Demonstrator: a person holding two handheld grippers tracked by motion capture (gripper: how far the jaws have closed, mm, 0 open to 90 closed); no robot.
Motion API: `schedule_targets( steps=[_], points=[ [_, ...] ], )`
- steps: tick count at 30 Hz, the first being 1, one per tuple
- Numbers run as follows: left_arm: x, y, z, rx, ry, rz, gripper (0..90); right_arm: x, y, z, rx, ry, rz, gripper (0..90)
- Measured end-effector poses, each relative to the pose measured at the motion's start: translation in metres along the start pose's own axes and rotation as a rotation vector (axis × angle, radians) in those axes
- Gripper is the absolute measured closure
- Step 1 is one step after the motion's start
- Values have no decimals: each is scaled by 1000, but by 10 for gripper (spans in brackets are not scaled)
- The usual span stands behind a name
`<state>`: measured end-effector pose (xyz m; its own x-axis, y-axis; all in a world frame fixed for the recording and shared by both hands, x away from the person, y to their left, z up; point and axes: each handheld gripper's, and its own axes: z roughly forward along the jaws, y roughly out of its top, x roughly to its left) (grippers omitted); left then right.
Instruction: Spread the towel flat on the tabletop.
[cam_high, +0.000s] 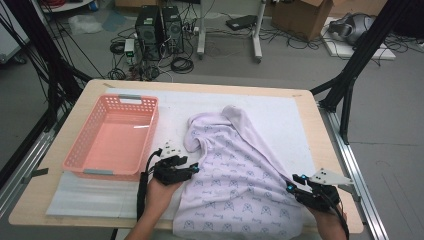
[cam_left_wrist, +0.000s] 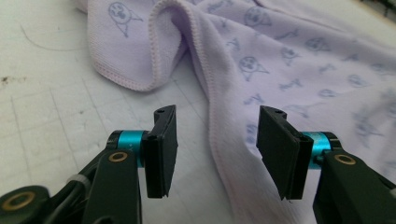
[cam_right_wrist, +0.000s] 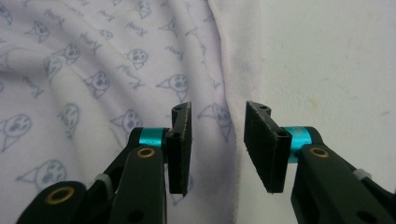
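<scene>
— What does the cloth (cam_high: 240, 175) look like?

— Pale lilac, printed all over with small cat faces, with stitched hems. It lies rumpled on the white mat (cam_high: 280, 112), its top left corner folded over.

— And the basket (cam_high: 85, 145)?

— Pink plastic, left of the cloth, with nothing in it.

— The grippers?

— The left gripper (cam_left_wrist: 217, 140) is parted over the cloth's left hem, gripping nothing. The right gripper (cam_right_wrist: 218, 140) is parted over the right hem, pads clear.
</scene>
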<state>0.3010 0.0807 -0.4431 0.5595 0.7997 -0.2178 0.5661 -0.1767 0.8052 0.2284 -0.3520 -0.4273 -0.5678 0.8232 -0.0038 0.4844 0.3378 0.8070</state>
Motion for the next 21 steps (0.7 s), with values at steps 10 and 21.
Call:
schedule_targets(
  steps=[10, 21],
  points=[
    [-15, 3, 22, 66, 50, 142, 761, -10, 23, 39, 35, -6, -12, 530],
    [-12, -15, -1, 53, -33, 41, 856, -18, 23, 59, 112, -4, -4, 862]
  ],
)
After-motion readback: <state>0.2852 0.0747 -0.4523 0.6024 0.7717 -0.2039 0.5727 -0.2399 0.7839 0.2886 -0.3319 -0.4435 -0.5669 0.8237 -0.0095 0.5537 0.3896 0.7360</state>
